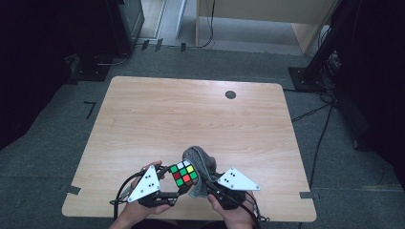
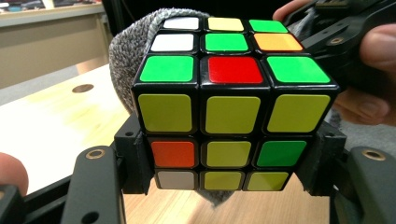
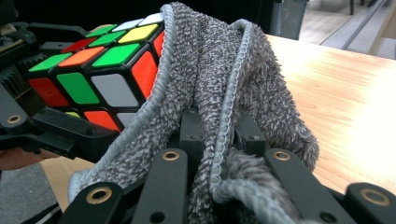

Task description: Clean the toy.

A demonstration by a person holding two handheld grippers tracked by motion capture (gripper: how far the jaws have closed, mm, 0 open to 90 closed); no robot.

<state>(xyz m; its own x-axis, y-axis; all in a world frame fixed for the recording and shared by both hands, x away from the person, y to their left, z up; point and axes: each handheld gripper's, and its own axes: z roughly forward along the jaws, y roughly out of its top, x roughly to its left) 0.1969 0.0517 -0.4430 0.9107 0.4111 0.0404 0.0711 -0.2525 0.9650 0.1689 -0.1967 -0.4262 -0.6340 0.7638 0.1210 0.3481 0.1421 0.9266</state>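
A scrambled Rubik's cube (image 1: 184, 174) is held up over the table's near edge, with my left gripper (image 1: 177, 185) shut on its lower layers. In the left gripper view the jaws clamp the cube (image 2: 233, 112) from both sides, its yellow-centred face toward the camera. A grey fluffy cloth (image 1: 200, 160) lies against the cube's far side. My right gripper (image 1: 208, 183) is shut on that cloth. In the right gripper view the cloth (image 3: 210, 93) bunches between the jaws of the right gripper (image 3: 219, 133) and drapes against the cube (image 3: 102, 70).
The wooden table (image 1: 191, 114) has a dark round grommet (image 1: 230, 94) at its far right. Both hands are at the near edge. Dark stands and cables surround the table on a grey carpet.
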